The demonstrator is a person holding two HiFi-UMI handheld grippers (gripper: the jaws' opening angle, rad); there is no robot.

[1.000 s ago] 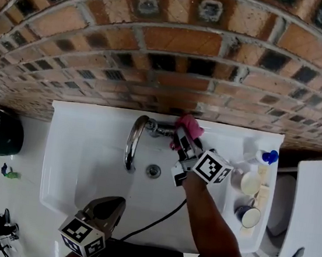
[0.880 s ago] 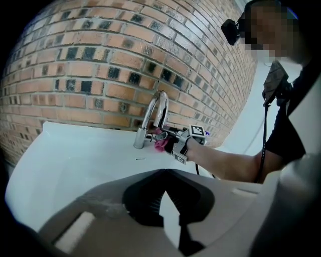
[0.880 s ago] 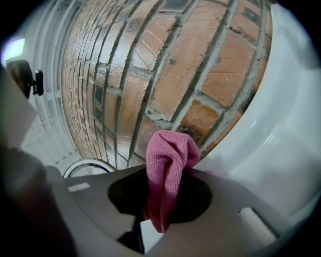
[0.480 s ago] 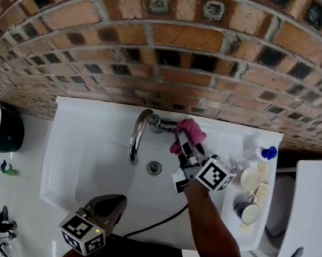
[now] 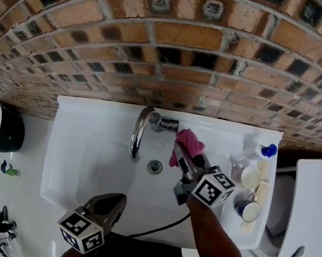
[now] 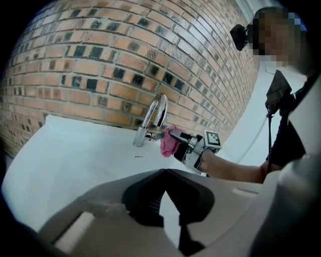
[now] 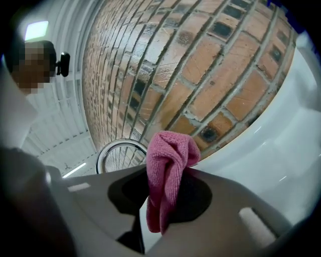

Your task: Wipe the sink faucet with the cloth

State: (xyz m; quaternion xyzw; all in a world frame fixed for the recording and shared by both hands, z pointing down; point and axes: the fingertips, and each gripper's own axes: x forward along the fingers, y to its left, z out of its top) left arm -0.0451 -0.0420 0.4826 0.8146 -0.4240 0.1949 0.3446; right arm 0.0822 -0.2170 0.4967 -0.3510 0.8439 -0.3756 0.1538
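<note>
so the right gripper (image 5: 180, 147) is backing off now, sliding toward 5 o'clock in the head view and still pinching the pink cloth (image 5: 189, 140) between its jaws. the cloth is sitting just off the faucet (image 5: 139, 129) handle, at about 4 o'clock from it, where half a second ago it was pressing right against it. looks to me like one pass over the handle is finishing and the curved spout is still waiting. left gripper (image 5: 111, 205) is hanging at 7 o'clock by the sink (image 5: 82, 144) front edge, jaws pressed together on nothing.
</note>
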